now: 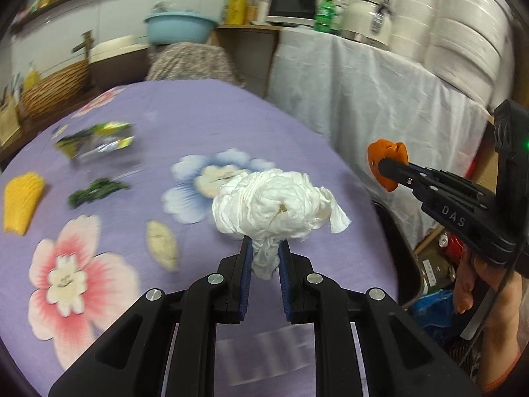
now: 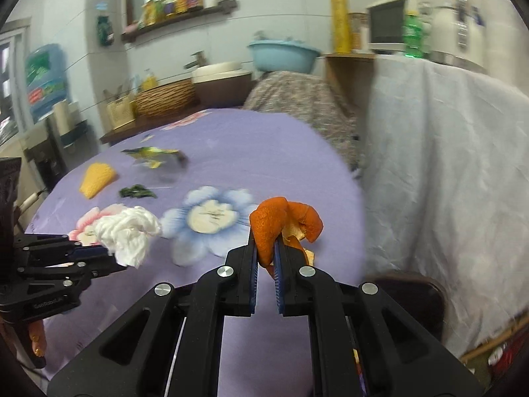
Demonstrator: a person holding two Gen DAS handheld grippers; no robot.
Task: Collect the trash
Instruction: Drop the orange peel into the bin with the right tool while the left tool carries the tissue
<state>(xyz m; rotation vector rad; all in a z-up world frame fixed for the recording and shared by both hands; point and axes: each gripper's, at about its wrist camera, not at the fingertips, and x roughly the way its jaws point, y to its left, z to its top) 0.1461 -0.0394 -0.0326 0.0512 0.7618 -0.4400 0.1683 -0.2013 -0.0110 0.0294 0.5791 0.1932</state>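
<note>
My left gripper (image 1: 264, 248) is shut on a crumpled white tissue (image 1: 274, 205), held above the purple flowered tablecloth (image 1: 185, 122). My right gripper (image 2: 266, 248) is shut on a curled orange peel (image 2: 284, 221) over the table's right side. The right gripper (image 1: 380, 165) with the peel (image 1: 386, 158) also shows at the right of the left wrist view. The left gripper (image 2: 112, 258) with the tissue (image 2: 127, 233) shows at the lower left of the right wrist view. Still lying on the cloth are a torn snack wrapper (image 1: 99, 139), green scraps (image 1: 96, 192), a yellow foam sleeve (image 1: 23, 198) and a pale peel piece (image 1: 162, 244).
A white-draped counter (image 1: 363, 99) with a microwave (image 1: 294, 3), a green bottle (image 1: 325, 13) and paper rolls stands to the right. A dark bin (image 2: 413, 297) sits below the table's right edge. A blue basin (image 1: 178, 26) and a wicker basket (image 1: 53, 89) are behind.
</note>
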